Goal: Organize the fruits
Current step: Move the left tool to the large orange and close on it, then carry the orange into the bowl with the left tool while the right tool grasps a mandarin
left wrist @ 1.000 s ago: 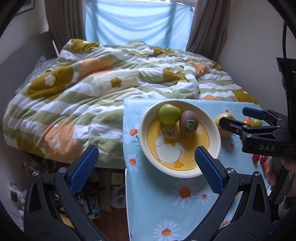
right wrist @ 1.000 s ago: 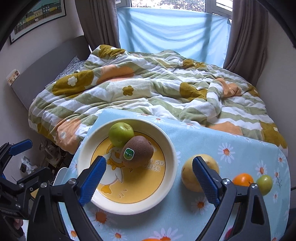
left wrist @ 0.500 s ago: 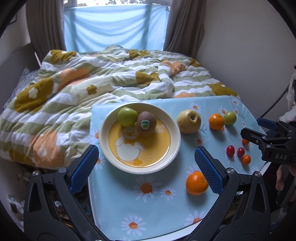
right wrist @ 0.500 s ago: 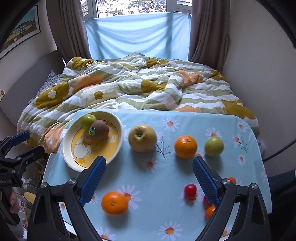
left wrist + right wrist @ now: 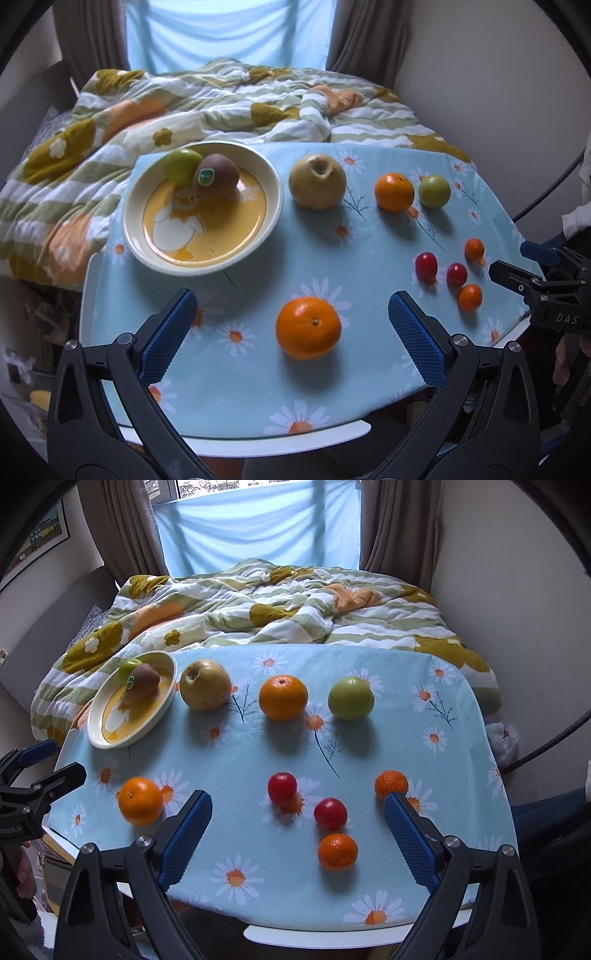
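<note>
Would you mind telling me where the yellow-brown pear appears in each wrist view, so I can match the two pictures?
Left wrist view: the pear sits upper centre, just right of the duck plate.
Right wrist view: the pear sits upper left, again just right of the plate.
Shared landmark: the kiwi with its green sticker, on the plate.

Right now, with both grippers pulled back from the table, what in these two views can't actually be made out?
- Green fruit in the plate: the kiwi covers part of it, both views.
- Kiwi sticker: print too small to read.
- Far small orange: the right gripper's fingertip overlaps its lower edge, right view.
- Table's near edge and legs: hidden by both grippers' bodies.
- Left gripper: open, empty.
</note>
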The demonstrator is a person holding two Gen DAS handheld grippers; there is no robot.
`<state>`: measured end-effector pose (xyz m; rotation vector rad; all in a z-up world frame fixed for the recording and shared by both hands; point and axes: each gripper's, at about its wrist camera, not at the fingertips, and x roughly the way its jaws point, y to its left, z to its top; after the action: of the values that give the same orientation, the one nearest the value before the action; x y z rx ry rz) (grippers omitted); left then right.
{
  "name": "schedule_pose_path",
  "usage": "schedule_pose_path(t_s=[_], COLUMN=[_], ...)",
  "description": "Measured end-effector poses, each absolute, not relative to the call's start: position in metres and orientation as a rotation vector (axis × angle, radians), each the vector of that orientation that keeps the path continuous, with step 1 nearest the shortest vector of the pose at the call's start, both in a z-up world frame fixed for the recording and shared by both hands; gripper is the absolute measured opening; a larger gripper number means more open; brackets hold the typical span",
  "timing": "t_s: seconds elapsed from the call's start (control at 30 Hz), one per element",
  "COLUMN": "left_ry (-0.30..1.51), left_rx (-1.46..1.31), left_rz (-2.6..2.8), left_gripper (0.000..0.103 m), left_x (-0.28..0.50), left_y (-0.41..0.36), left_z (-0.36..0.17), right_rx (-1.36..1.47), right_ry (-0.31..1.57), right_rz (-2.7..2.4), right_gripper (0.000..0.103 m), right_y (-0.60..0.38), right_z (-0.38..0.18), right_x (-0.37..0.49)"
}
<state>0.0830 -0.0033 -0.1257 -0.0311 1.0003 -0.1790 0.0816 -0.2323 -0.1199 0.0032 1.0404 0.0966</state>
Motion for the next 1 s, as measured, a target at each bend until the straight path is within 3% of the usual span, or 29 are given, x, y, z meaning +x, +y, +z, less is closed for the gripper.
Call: schedule_pose_path(t_s=[0.4, 0.7, 0.77, 1.0], left_ry=[1.039, 1.088, 1.088, 1.085], left_rx=[-0.042, -0.035, -0.01, -0.008], left_rz=[-0.112, -0.075, -0.045, -0.042], left_gripper=[0.103, 0.08, 0.066, 0.065], left_x=[0.083, 0.088, 0.088, 0.088], left_y=[-0.034, -0.037, -0.037, -0.035], left_z=[-0.183, -0.211, -0.213, -0.213], right_rx=[0.009, 0.016, 0.017, 0.019], right_ry=[1.132, 1.167, 1.171, 1.19], right_rz=[0.148, 0.163, 0.165, 0.18], right_gripper=[0.093, 0.092, 0.09, 0.073], right_y=[-0.268, -0.276, -0.277, -0.279], right_z=[-0.18, -0.205, -0.207, -0.214], right_x=[0.074, 0.07, 0.07, 0.071])
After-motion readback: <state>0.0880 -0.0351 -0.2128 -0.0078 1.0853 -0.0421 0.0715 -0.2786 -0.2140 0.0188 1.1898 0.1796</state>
